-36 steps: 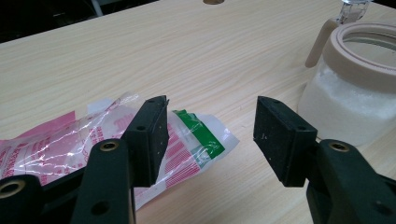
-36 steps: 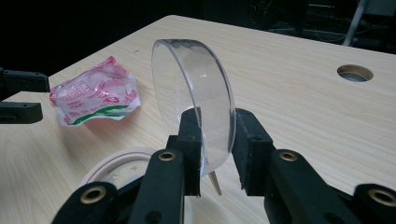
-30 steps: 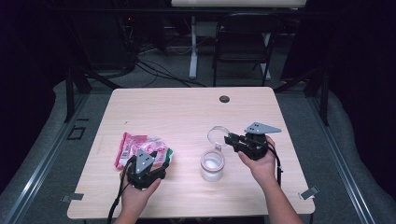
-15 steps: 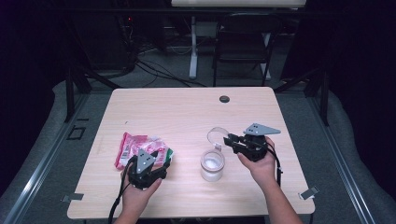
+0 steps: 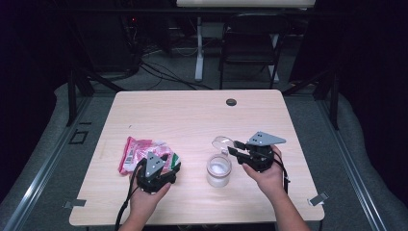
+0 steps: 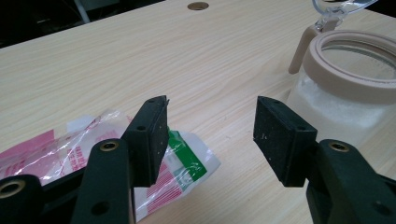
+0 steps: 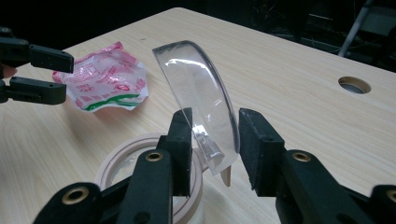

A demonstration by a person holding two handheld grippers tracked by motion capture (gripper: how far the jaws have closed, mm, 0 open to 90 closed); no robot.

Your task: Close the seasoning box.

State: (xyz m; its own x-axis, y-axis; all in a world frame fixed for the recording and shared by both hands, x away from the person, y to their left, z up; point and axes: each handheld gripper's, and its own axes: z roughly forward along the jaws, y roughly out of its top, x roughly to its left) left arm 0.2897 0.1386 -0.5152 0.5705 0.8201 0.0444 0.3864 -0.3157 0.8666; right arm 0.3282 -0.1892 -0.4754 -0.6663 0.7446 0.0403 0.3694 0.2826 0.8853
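Standing on 1 table [image 5: 192, 115]: 1 jar [image 5: 218, 170], 1 wrapper [image 5: 139, 151], 2 tools.

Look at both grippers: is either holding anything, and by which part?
Nothing is firmly held. The right gripper has just been opening; the jar's clear lid stands between its fingers, seemingly released. The left gripper is open above the table.
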